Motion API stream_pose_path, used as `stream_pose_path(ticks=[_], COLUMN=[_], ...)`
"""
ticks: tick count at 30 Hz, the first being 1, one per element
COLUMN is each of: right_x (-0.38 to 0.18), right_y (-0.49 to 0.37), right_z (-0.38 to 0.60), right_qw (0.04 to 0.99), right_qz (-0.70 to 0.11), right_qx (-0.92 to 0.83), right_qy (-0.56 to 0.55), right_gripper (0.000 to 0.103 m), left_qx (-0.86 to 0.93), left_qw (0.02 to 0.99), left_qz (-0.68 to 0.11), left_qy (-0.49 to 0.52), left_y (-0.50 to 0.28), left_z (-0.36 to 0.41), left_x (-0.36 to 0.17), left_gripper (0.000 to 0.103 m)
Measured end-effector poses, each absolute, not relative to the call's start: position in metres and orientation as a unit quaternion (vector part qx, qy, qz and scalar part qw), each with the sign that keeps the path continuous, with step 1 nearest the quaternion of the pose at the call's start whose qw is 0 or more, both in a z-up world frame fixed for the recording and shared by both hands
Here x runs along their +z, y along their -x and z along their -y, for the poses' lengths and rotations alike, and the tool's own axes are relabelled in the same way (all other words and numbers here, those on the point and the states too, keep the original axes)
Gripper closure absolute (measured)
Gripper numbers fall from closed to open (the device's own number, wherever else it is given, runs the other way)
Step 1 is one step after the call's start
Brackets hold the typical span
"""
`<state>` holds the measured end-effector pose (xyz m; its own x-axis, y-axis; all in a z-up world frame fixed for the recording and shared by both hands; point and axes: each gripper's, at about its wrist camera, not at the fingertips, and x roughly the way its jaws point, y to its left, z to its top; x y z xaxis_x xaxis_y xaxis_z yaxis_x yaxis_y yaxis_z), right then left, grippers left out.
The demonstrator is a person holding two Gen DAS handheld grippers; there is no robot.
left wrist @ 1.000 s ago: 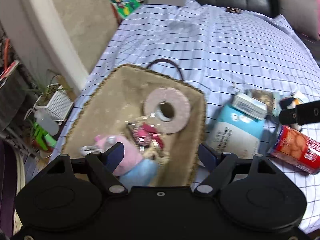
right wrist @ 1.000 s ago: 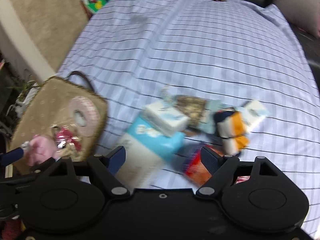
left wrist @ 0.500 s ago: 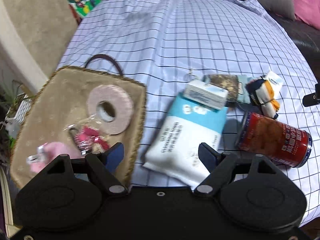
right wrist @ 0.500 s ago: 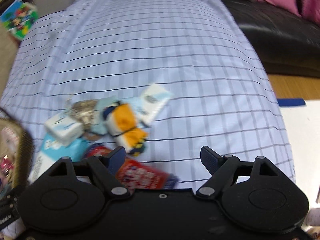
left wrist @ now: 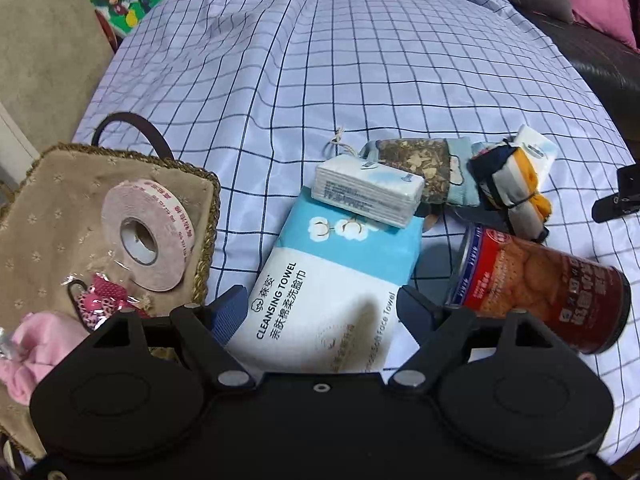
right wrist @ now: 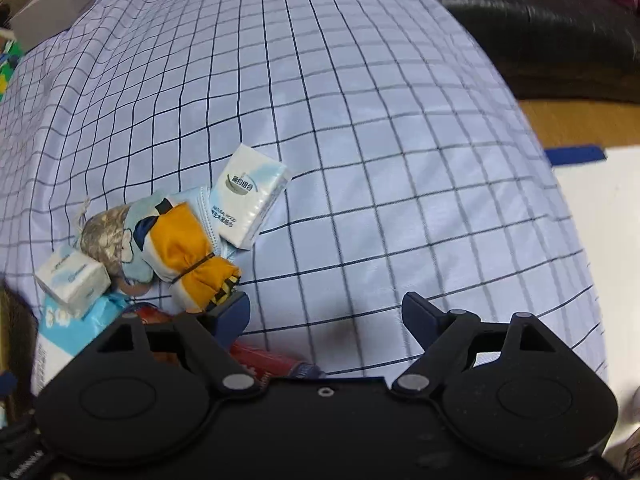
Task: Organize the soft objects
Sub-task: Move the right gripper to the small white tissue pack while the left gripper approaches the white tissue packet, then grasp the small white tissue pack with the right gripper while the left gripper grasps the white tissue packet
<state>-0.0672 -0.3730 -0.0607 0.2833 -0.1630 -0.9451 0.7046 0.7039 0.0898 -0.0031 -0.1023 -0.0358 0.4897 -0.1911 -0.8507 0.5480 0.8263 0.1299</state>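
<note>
My left gripper [left wrist: 322,304] is open and empty, hovering over a blue-white cleansing towel pack [left wrist: 332,280] on the checked cloth. A tissue pack [left wrist: 368,190] lies on the pack's far end. Beyond are a sachet pouch [left wrist: 420,160], a rolled orange-white-navy cloth bundle [left wrist: 512,184] and a small tissue pack [left wrist: 536,148]. A beige basket [left wrist: 44,216] at left holds a tape roll [left wrist: 146,232], a wrapped pink item [left wrist: 98,300] and a pink soft toy [left wrist: 24,356]. My right gripper [right wrist: 326,312] is open and empty, just right of the bundle [right wrist: 184,248] and the small tissue pack [right wrist: 248,196].
A red can [left wrist: 536,292] lies on its side right of the towel pack. A beige chair [left wrist: 40,32] stands at far left, a dark sofa [right wrist: 540,28] with pink cushions behind. The table edge and floor show at right in the right wrist view.
My left gripper moved right from over the basket to over the towel pack. My right gripper swung right, so the pile now sits at its left.
</note>
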Motion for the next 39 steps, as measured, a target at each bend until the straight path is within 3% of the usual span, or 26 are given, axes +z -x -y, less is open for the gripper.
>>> stream_pose_path(ticks=[16, 23, 36, 39], right_x=[-0.081, -0.111, -0.104, -0.103], right_y=[-0.013, -0.038, 0.016, 0.038], right_z=[0.410, 0.414, 0.426, 0.435], right_qw=[0.770, 0.760, 0.733, 0.712], right_qz=[-0.462, -0.485, -0.535, -0.540], right_qx=[-0.322, -0.330, -0.384, -0.417], right_qy=[-0.300, -0.282, -0.171, -0.166], right_gripper=[0.020, 0.020, 0.018, 0.027], left_qx=[-0.205, -0.204, -0.204, -0.207], left_qw=[0.836, 0.832, 0.833, 0.833], left_qz=[-0.481, -0.485, -0.486, -0.486], left_qy=[-0.169, -0.174, -0.166, -0.164], left_y=[-0.022, -0.022, -0.025, -0.024], left_z=[0.105, 0.107, 0.103, 0.103], left_x=[-0.050, -0.056, -0.055, -0.055], left_gripper=[0.024, 0.024, 0.024, 0.024])
